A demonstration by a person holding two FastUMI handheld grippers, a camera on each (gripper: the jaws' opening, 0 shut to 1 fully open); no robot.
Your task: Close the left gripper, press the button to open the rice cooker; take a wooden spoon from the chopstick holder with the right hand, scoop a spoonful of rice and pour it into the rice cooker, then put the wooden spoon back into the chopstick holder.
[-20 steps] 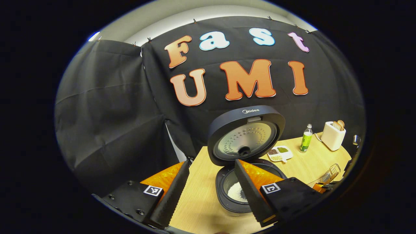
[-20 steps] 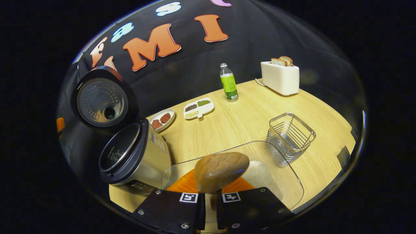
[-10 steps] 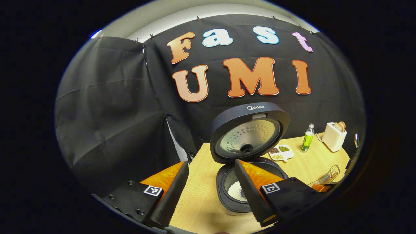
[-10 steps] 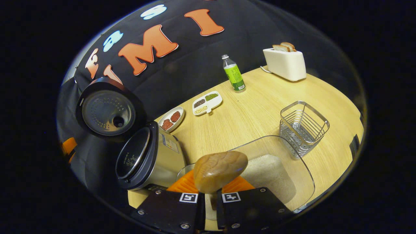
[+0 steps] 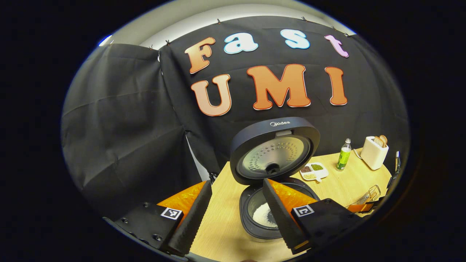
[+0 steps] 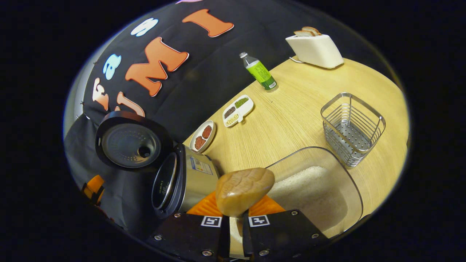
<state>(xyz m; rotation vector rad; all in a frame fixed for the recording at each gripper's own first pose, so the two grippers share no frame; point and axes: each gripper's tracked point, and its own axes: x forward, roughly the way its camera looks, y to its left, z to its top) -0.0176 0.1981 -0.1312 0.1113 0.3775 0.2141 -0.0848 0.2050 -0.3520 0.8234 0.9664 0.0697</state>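
Clamping the smooth wooden spoon (image 6: 243, 190) at lower centre, the right gripper (image 6: 235, 227) hangs over a clear rounded tub (image 6: 346, 189) of grainy rice. Wire holder (image 6: 351, 127) stands right. Left gripper (image 5: 235, 218) jaws gape before the round open rice cooker (image 5: 271, 171).

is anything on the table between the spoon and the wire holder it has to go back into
Nothing visible blocks it. In the right gripper view the right gripper holds the wooden spoon over the clear rice container, and the wire holder stands just past it, empty with its top open. The bottle and toaster sit farther back.
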